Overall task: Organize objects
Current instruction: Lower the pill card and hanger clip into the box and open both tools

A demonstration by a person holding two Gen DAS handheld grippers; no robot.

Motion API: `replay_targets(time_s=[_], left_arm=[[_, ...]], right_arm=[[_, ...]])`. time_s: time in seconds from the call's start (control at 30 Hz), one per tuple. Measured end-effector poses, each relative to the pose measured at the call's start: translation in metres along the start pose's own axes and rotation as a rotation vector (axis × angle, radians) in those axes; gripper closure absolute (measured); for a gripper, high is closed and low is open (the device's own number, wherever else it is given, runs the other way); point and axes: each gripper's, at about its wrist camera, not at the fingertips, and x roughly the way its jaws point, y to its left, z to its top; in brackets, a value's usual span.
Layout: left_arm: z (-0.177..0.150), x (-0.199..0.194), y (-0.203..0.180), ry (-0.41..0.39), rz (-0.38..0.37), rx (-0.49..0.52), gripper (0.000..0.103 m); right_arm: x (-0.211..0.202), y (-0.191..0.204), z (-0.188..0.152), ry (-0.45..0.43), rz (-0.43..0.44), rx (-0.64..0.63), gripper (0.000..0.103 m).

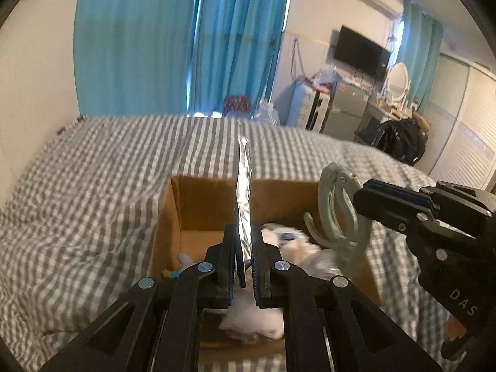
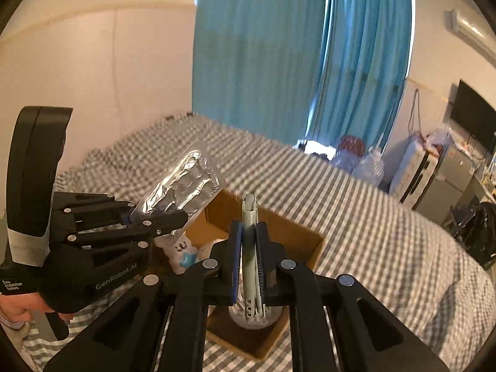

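Note:
An open cardboard box (image 1: pixel 198 207) sits on the checked bed and holds white soft items and a toy with blue marks (image 1: pixel 288 236); the box (image 2: pixel 297 232) also shows in the right wrist view. My left gripper (image 1: pixel 245 232) is shut on a silver foil packet (image 1: pixel 244 192), held edge-on above the box; the packet (image 2: pixel 186 183) shows flat in the right wrist view. My right gripper (image 2: pixel 250 229) is shut on a pale green plastic clip (image 2: pixel 250 248), held above the box; the clip (image 1: pixel 338 214) hangs at the box's right side in the left wrist view.
The grey-and-white checked bedspread (image 1: pixel 93 192) surrounds the box. Blue curtains (image 1: pixel 186 40) hang behind the bed. A TV (image 1: pixel 361 49), a dresser with a mirror (image 1: pixel 398 82) and a dark bag (image 1: pixel 400 142) stand at the far right.

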Motion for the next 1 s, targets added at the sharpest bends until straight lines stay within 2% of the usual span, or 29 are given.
replay_targets(time_s=[0.13, 0.3, 0.6, 0.63, 0.7, 0.77, 0.83, 0.9, 1.0], left_arm=[[-0.006, 0.031, 0.009, 0.055, -0.007, -0.036, 0.094], [-0.014, 0.055, 0.004, 0.09, 0.001, -0.015, 0.094], [-0.017, 0.054, -0.012, 0.125, 0.04, 0.018, 0.091], [-0.016, 0.053, -0.014, 0.126, 0.047, 0.022, 0.088], [-0.013, 0.044, -0.02, 0.115, 0.041, 0.032, 0.079], [-0.009, 0.032, -0.024, 0.099, 0.046, 0.035, 0.048], [-0.002, 0.016, -0.028, 0.064, 0.06, 0.027, 0.04], [0.004, -0.002, -0.031, 0.044, 0.056, 0.021, 0.04], [0.011, -0.03, -0.038, 0.008, 0.072, 0.03, 0.027]], right_arm=[[0.038, -0.008, -0.002, 0.049, 0.007, 0.018, 0.094], [0.065, -0.021, -0.008, 0.058, 0.024, 0.062, 0.094], [0.077, -0.045, -0.01, 0.054, 0.022, 0.121, 0.092], [0.075, -0.046, -0.01, 0.056, 0.02, 0.125, 0.09], [0.065, -0.045, -0.007, 0.051, 0.009, 0.12, 0.079], [0.054, -0.046, -0.003, 0.034, -0.007, 0.117, 0.073], [0.038, -0.048, 0.002, 0.017, -0.018, 0.119, 0.071], [0.022, -0.051, 0.008, 0.001, -0.029, 0.119, 0.069], [-0.007, -0.054, 0.014, -0.033, -0.055, 0.114, 0.062]])
